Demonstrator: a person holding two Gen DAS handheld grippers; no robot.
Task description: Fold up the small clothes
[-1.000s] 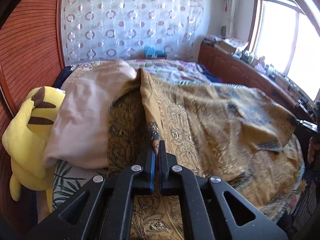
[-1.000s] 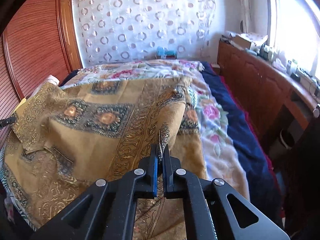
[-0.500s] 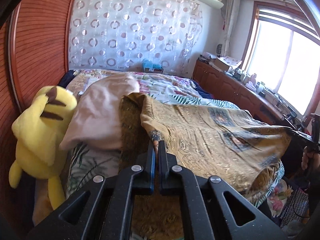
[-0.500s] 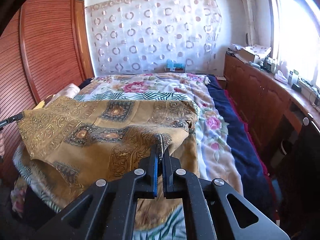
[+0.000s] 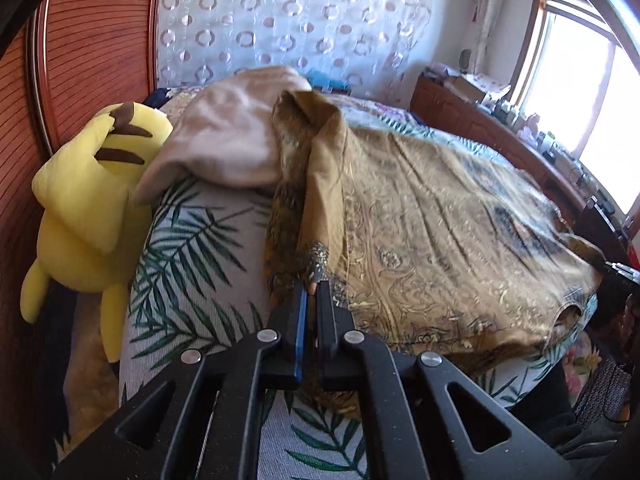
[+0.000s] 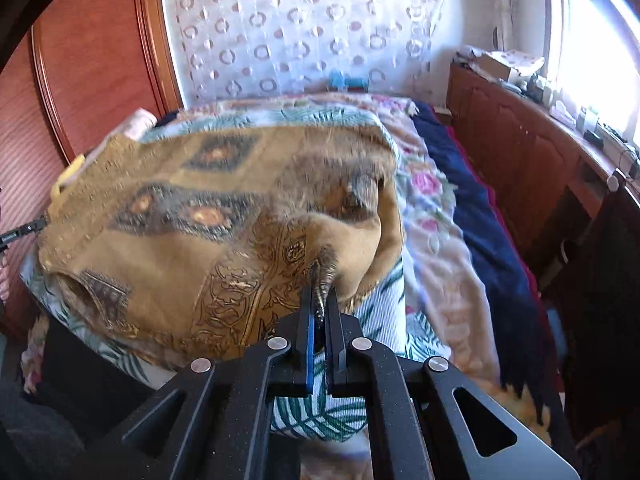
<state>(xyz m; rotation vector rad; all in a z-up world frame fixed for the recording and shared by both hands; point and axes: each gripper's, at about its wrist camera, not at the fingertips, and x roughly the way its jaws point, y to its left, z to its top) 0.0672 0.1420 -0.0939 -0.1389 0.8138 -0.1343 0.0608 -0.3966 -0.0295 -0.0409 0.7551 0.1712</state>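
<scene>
Thin mustard-gold garment with ornate brocade print (image 5: 440,224) drapes rumpled over leaf-patterned ribbed bedspread (image 5: 192,248). Left gripper (image 5: 311,286) and right gripper (image 6: 320,298) pinch its corners at six o'clock; plush yellow toy (image 5: 88,208) at nine.

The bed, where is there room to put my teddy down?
Bare leaf-print sheet lies between the yellow plush toy and the gold cloth. The blue blanket beside the wooden cabinet is free too. The middle is covered.
</scene>
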